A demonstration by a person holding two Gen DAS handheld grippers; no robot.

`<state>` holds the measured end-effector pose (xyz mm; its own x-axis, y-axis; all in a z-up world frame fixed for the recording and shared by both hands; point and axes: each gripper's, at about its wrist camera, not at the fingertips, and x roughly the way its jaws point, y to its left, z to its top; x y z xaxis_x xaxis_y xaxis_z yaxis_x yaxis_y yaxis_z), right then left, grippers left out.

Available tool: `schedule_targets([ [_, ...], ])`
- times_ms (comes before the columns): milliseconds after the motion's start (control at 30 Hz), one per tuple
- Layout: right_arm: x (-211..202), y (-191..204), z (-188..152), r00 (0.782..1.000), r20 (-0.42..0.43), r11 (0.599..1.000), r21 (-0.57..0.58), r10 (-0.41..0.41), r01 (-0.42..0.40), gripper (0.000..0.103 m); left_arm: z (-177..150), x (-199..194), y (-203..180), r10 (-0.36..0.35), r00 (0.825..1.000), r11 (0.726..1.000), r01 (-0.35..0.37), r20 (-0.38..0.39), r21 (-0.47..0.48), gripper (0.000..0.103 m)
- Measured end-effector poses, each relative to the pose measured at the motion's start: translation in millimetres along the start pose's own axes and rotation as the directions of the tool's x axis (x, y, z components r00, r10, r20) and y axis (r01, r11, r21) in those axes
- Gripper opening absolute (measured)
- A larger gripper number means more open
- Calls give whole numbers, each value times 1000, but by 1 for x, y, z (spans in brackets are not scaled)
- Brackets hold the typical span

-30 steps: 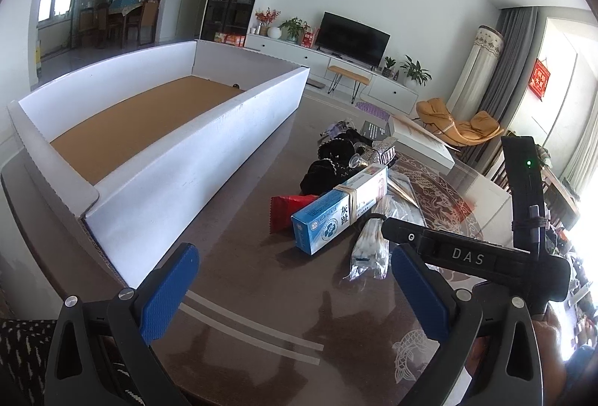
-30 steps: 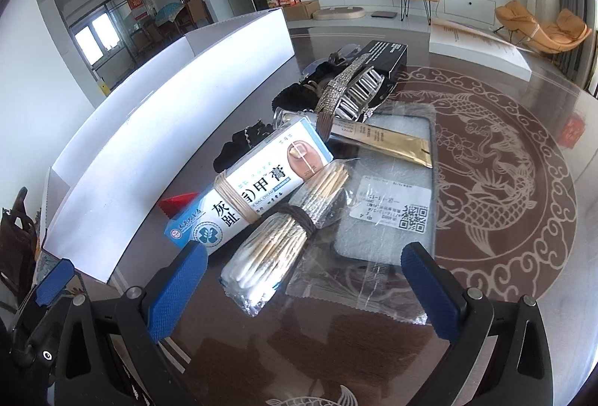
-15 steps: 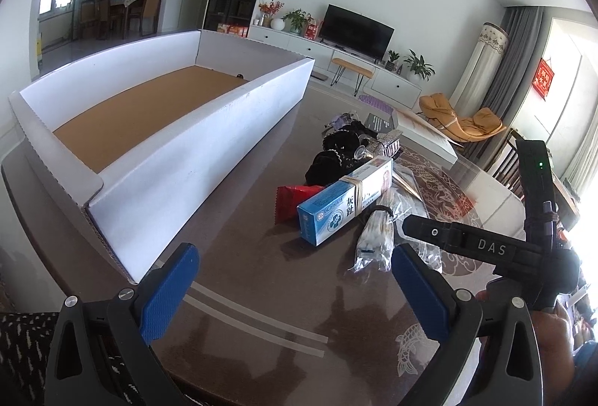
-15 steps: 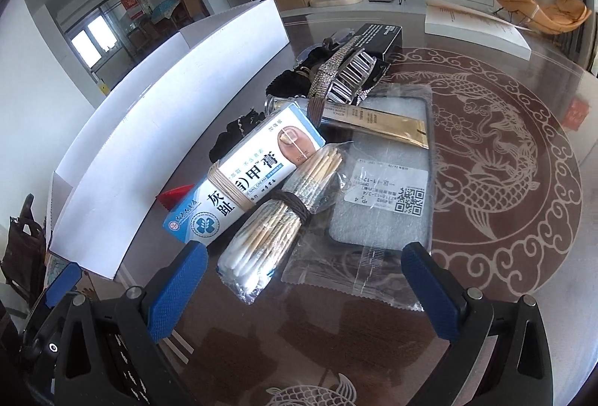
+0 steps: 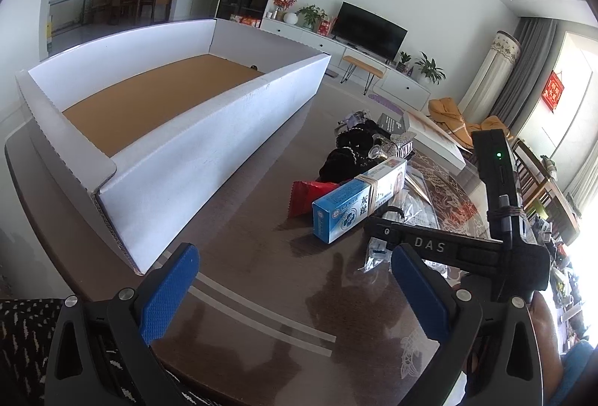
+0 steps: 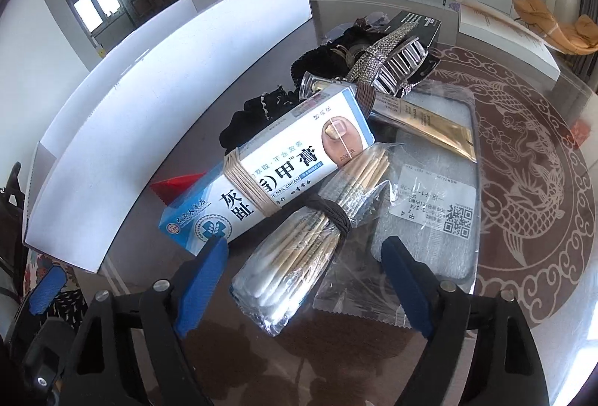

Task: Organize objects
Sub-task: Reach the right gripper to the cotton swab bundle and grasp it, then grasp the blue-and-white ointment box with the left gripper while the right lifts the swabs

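A pile of small items lies on the dark glass table. A clear bag of cotton swabs (image 6: pixel 299 256) tied with a dark band lies between the open jaws of my right gripper (image 6: pixel 304 279). Beside it lies a blue-and-white nail cream box (image 6: pixel 269 178), also in the left wrist view (image 5: pixel 358 204). A long white cardboard box (image 5: pixel 179 137) with a brown floor stands at the left, also in the right wrist view (image 6: pixel 157 99). My left gripper (image 5: pixel 295 286) is open and empty above bare table. My right gripper shows in the left wrist view (image 5: pixel 441 249).
In the pile lie a red packet (image 6: pixel 179 181), black fabric pieces (image 6: pixel 254 114), a rhinestone hair claw (image 6: pixel 392 65), a gold sachet (image 6: pixel 426 118), a black box (image 6: pixel 415 22) and a grey pad in plastic (image 6: pixel 429 204). The table edge runs near both grippers.
My right gripper has moved forward and down, so the cotton swab bag now lies between its jaws. My left gripper has shifted slightly; both stay open.
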<state>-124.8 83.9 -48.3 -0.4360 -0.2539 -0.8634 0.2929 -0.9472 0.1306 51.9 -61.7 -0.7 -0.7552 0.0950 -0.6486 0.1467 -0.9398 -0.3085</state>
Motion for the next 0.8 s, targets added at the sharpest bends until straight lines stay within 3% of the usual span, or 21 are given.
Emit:
schedule_targets([
  [33,1,3,1,1000,13,999,-23,-29,29,73,0,0,0,1,1000,1000,-1,-1,0,103],
  [100,-3,6,1,999,23,998,-48,-36,37,50,0,1,1,3,1000,1000,-3,-4,-3,103],
  [200,-12,6,-8,1000,4,996,-86,-26,26,38,0,3,2,-1,1000,1000,1,-14,-10,103],
  [433,-51,-13,-70,999,-31,983,-182,-18,12,32,1,9,0,-23,999,1000,23,-49,-9,103],
  [600,-79,-41,-113,995,1,982,-160,-104,103,32,10,37,-8,-103,982,994,106,-158,8,103],
  [667,-85,-52,-123,994,12,985,-128,-112,113,33,16,57,-19,-107,972,992,120,-211,50,103],
  [800,-84,-72,-128,993,21,989,-87,-120,121,34,24,94,-49,-56,967,976,106,-249,192,103],
])
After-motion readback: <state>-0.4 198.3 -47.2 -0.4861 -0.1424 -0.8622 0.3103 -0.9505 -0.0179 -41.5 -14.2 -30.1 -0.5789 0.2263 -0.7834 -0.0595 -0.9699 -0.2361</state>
